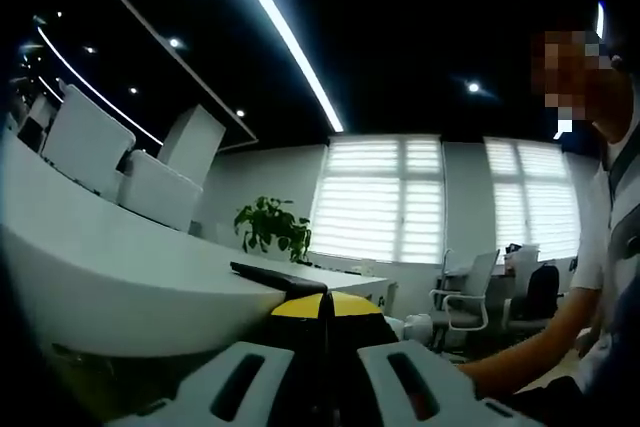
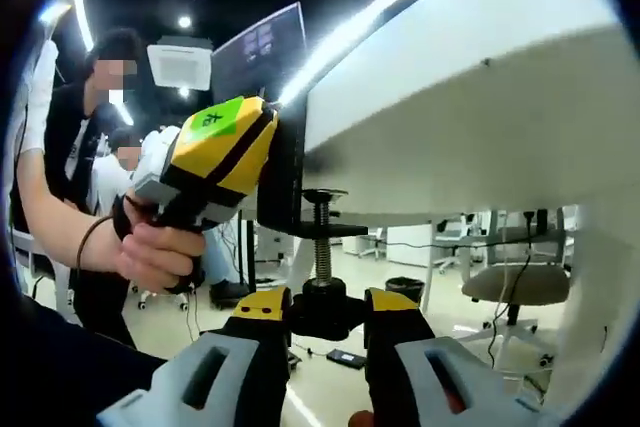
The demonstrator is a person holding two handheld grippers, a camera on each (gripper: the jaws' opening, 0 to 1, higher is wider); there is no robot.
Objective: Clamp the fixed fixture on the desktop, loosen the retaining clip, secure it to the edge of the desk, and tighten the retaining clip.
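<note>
While R tongs (image 2: 327,332) grip black screw knob (image 2: 325,312) | clamp (image 2: 300,202) on desk edge (image 2: 450,172) | L tongs (image 1: 325,357) prob closed

In the right gripper view, the right gripper (image 2: 327,319) rises from the bottom centre, its two yellow-and-black jaws closed on the round knob (image 2: 325,305) at the lower end of a screw. At the left of this frame the left gripper (image 2: 207,162), yellow and black with a green label, is held in the person's hand (image 2: 152,253), forearm going to the left edge. In the left gripper view, its own jaws stand together at the bottom centre; whether they grip something is not visible.
</note>
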